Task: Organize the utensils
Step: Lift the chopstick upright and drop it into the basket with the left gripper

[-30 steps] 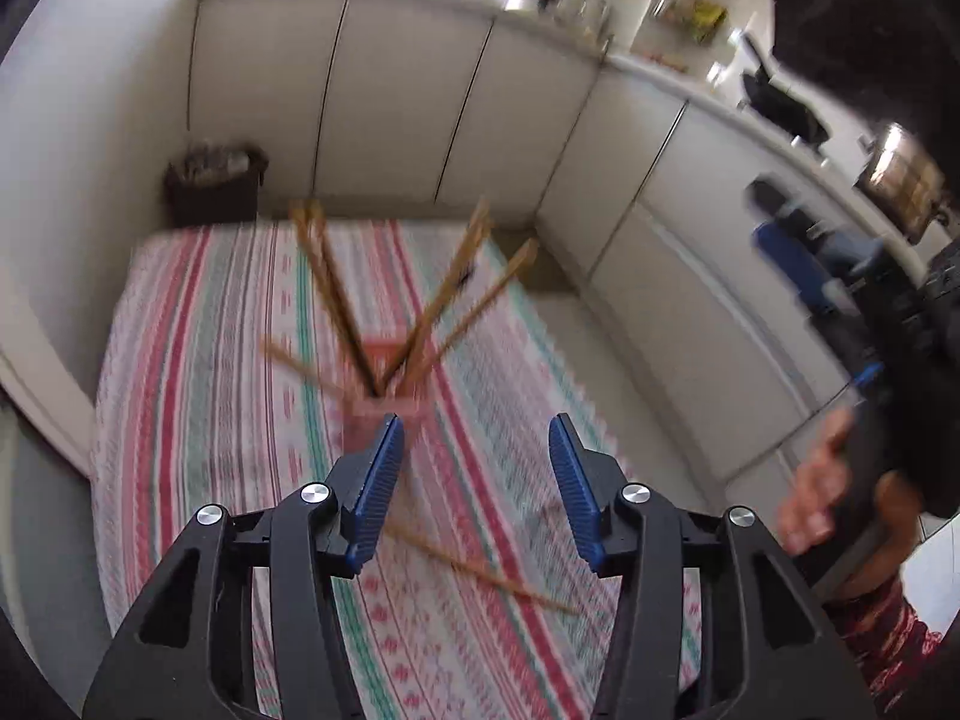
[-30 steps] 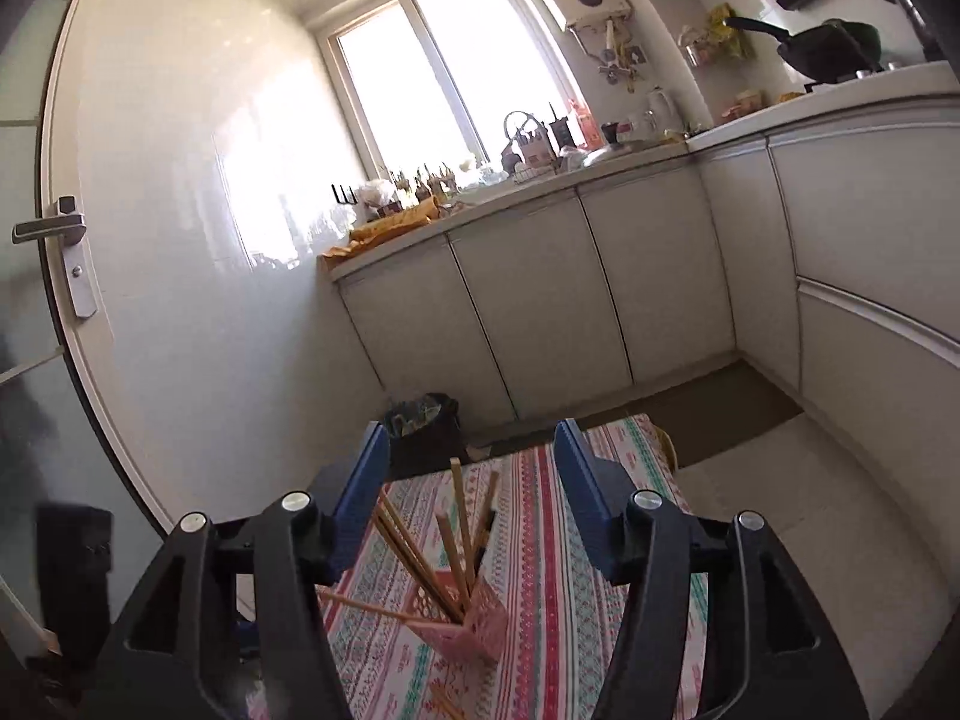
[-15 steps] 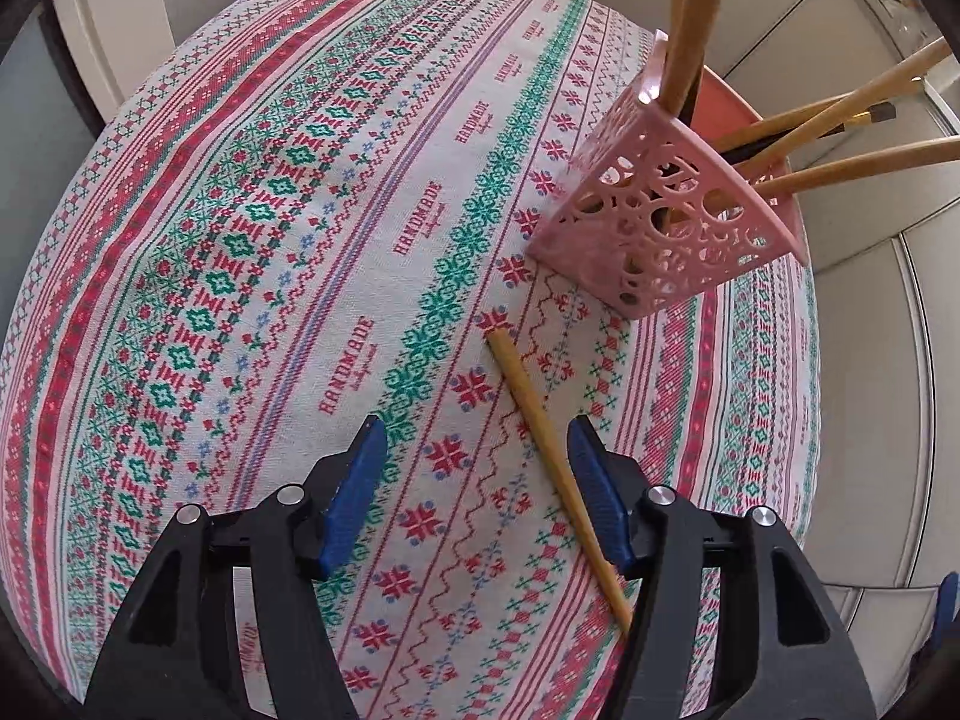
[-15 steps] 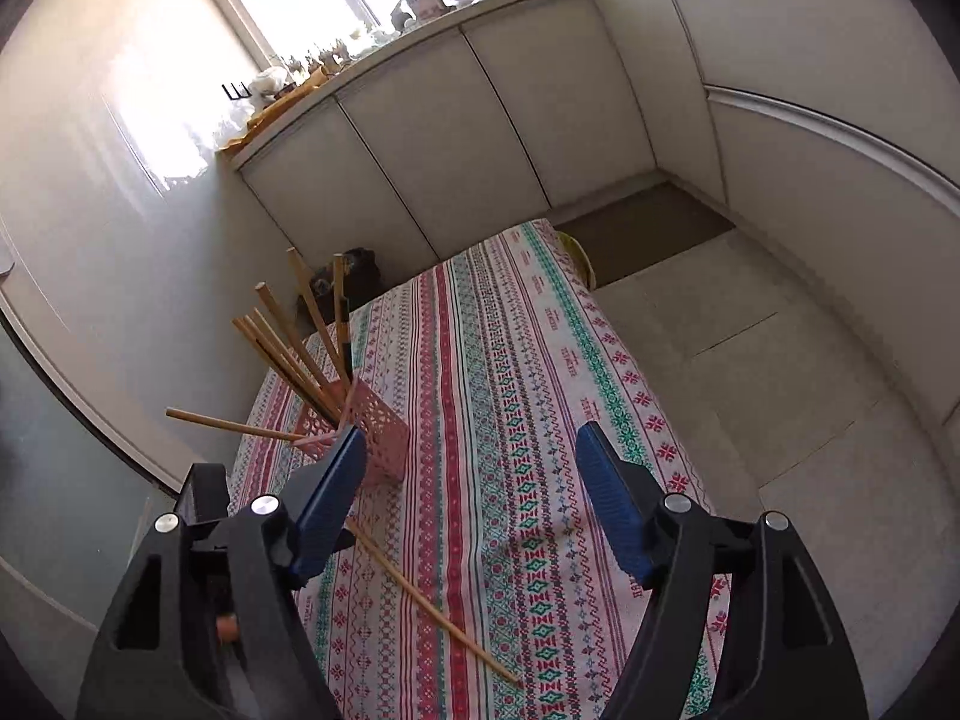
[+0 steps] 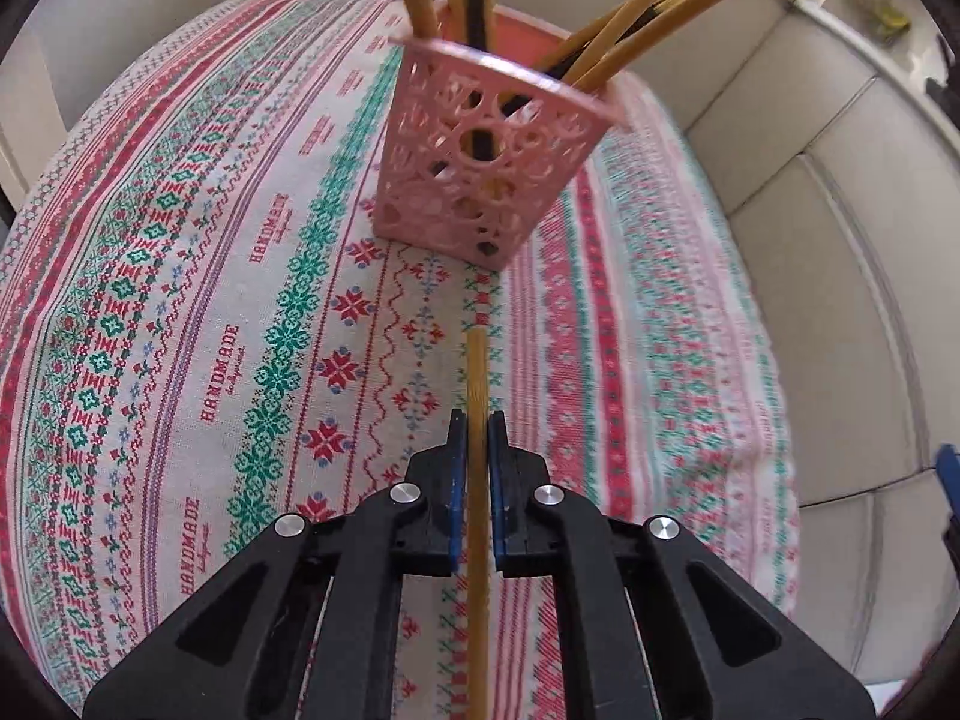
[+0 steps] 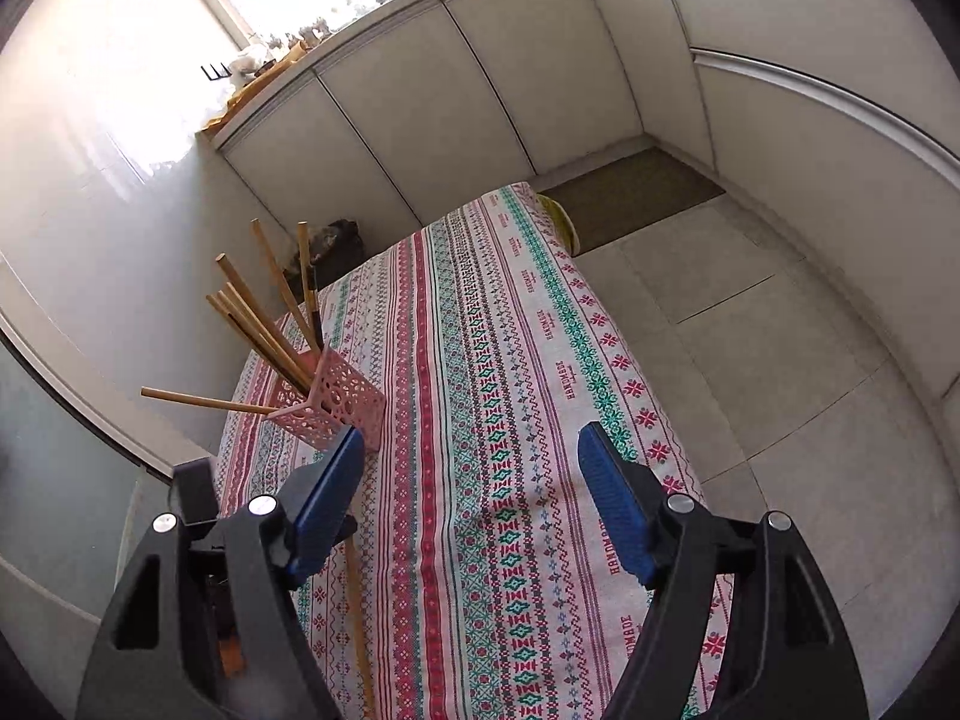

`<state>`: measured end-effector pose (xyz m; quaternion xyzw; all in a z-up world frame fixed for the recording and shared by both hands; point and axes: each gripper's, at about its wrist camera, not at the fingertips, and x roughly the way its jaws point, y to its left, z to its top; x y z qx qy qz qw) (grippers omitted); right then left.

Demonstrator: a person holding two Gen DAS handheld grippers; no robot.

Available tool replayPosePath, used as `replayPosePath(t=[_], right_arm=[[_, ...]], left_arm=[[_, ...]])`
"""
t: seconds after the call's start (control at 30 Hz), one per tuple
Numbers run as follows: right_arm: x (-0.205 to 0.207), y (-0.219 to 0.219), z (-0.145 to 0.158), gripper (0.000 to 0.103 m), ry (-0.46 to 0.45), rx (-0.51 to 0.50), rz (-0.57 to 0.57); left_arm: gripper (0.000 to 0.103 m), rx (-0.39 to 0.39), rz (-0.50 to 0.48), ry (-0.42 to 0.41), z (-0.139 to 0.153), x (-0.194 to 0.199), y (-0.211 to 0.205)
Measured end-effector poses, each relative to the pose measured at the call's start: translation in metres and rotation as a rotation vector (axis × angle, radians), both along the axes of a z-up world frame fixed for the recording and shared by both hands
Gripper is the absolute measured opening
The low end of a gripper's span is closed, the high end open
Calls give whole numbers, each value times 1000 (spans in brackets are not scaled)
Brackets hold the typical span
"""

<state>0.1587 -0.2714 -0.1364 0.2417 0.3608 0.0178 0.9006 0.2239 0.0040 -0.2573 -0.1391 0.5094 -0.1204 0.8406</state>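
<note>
The left gripper [image 5: 472,438] is closed on a chopstick [image 5: 477,378], its blue pads pinching the shaft from both sides. The stick runs straight out between them along the cloth [image 5: 180,312], its free end pointing at the holder [image 5: 480,174] and stopping a little short of the holder's base. The rest of the stick passes back under the gripper body and out of view at the bottom edge. Whether it is already off the cloth cannot be told.

The right gripper [image 6: 471,504] stands wide and empty, hanging over the cloth to the holder's right in its own view, with nothing between its pads. In that view the same chopstick [image 6: 355,612] shows low down, nearer the camera than the holder [image 6: 336,402].

The holder is a pink pierced box standing upright on the cloth. Several chopsticks already lean out of it in a fan, one tipped far over its rim on the side away from the right gripper.

The step in hand looks like the pickup of the last loose stick. The next move likely calls for lifting it, tipping it toward upright, and lowering it into the holder's mouth through a gap among the leaning sticks. The holder looks light, so a sideways knock could shift or tip it.
</note>
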Motion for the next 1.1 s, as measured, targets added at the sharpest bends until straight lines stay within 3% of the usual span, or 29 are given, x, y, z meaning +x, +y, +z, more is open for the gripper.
replayPosePath(t=[0.07,0.23,0.4,0.57,0.7,0.87,1.1], right_arm=[[1,2,-1,72,2,0,1],[4,12,-2,72,7,10,17],[0,26,2,72,-19,-12,51],[-3,37,10,72,-58,-60,66],[-3,41,10,73,-62,-92,71],[1,41,4,74,-41,-97,77],[6,39,-6,74,-8,-99,81]], left_arm=[[6,-76,-45,-102,24,-20,10],[6,-134,-95,-249,73,-54,17],[6,-113,-63,-451,137,-69,7],[6,-27,-4,-718,213,-56,4],[6,-2,55,-861,254,-37,3],[6,57,131,-974,270,-12,-10],[6,101,225,-981,233,26,-22]])
